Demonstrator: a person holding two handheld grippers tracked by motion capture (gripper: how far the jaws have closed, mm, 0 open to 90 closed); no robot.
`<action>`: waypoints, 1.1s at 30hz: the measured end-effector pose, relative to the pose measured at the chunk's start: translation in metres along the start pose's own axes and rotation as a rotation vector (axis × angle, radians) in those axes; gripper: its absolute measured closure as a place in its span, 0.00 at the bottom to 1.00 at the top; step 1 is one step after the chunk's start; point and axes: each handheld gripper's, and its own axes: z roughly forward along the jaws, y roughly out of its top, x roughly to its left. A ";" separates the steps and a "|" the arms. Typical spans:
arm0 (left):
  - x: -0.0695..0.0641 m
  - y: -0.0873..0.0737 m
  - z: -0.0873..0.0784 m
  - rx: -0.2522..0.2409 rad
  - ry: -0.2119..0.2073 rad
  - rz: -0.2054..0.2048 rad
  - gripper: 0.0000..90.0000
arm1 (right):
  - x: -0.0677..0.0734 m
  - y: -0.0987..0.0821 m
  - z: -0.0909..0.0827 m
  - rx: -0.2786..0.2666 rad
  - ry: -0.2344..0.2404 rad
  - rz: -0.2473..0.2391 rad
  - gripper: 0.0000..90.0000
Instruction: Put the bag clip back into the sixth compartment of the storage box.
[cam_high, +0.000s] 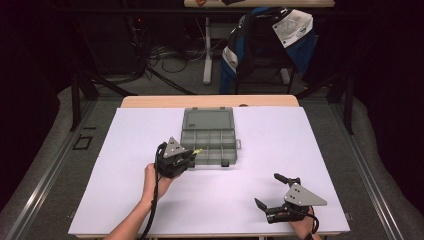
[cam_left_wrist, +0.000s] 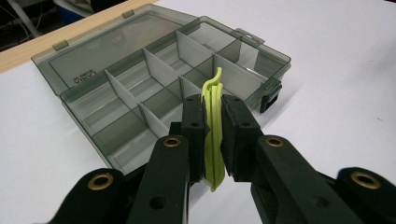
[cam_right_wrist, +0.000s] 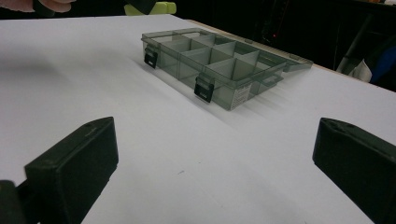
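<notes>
A smoky clear compartment box (cam_high: 209, 137) lies open on the white table mat, lid folded back. My left gripper (cam_high: 192, 153) hovers at the box's near left corner, shut on a bundle of yellow-green rubber bands (cam_left_wrist: 214, 135) pinched upright between its pads. In the left gripper view the box (cam_left_wrist: 154, 88) lies just beyond the jaws with its compartments bare. My right gripper (cam_high: 267, 192) rests low near the front right of the mat, jaws wide open with nothing between them. From the right gripper view the box (cam_right_wrist: 219, 65) sits farther off, two black latches facing me.
The white mat (cam_high: 125, 165) covers most of the wooden table. Behind the table stand a chair draped with a blue and white jacket (cam_high: 270, 40), table legs and floor cables.
</notes>
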 end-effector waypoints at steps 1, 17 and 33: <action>0.000 0.000 0.000 0.000 0.000 0.000 0.89 | 0.000 0.000 0.000 0.000 0.000 0.000 0.00; 0.006 0.012 0.006 -0.006 0.018 0.001 0.89 | 0.000 0.000 0.000 -0.002 0.003 0.002 0.00; 0.011 0.019 0.017 0.002 0.039 -0.012 0.89 | 0.000 0.000 0.000 0.000 0.001 0.001 0.00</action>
